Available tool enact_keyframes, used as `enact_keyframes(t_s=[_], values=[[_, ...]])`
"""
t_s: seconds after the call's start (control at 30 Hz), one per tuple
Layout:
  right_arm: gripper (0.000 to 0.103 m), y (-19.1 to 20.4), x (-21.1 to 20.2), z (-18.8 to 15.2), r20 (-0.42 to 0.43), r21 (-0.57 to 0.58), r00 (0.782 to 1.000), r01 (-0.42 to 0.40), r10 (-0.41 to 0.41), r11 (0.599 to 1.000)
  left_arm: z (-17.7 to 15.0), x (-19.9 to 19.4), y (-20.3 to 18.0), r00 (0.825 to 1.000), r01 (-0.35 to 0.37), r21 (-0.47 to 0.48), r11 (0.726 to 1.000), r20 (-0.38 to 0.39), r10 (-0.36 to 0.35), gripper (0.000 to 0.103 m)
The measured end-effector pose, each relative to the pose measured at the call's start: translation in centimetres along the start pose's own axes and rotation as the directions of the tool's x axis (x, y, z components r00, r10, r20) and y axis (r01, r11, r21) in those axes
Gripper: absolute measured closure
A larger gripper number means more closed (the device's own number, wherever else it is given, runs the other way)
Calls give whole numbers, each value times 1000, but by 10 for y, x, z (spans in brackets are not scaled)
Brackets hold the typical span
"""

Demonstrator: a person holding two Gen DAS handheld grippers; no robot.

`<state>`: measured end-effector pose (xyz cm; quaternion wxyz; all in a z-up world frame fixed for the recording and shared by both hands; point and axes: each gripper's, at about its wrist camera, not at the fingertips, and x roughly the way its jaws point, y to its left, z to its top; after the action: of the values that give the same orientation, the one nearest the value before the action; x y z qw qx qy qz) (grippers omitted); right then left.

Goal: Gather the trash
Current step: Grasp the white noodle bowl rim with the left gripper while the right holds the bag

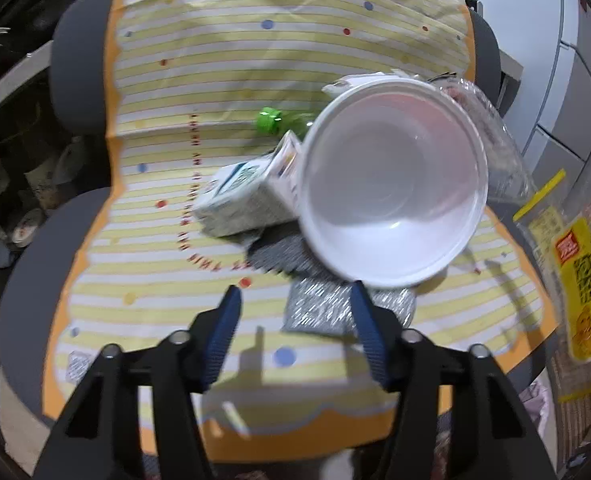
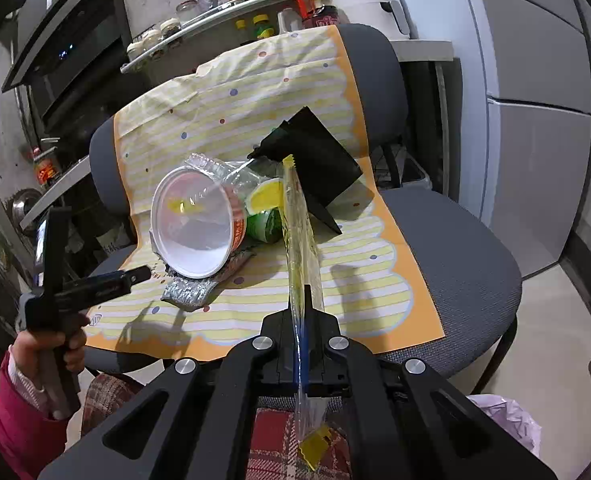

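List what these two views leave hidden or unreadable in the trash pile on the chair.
- Green bottle: left wrist view, blurred, mostly behind the white cup.
- Carton: left wrist view, print smeared by blur.
- Silver wrapper: right wrist view, its far end lies under the cup.
- Clear bag in the right tool: seen edge-on, contents unreadable.
- Black item: right wrist view, partly hidden by the bag.

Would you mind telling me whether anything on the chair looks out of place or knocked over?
Yes: the white bowl lies tipped on its side on a silver foil pouch, amid clutter heaped on the striped sheet.
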<state>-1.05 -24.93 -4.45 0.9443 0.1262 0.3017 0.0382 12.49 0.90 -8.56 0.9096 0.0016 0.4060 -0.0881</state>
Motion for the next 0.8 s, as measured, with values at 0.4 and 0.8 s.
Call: enact_keyframes(t_s=[0.4,0.8], values=[[102,-7,3,2,24,10,1000,-1,1,1000,45,33,-1,996,63,-11,998,68,-62,75],[102,4,-9,1,51,-3,999,1,0,1000,35,1,7,992,119,-56,991,56,-116,100]])
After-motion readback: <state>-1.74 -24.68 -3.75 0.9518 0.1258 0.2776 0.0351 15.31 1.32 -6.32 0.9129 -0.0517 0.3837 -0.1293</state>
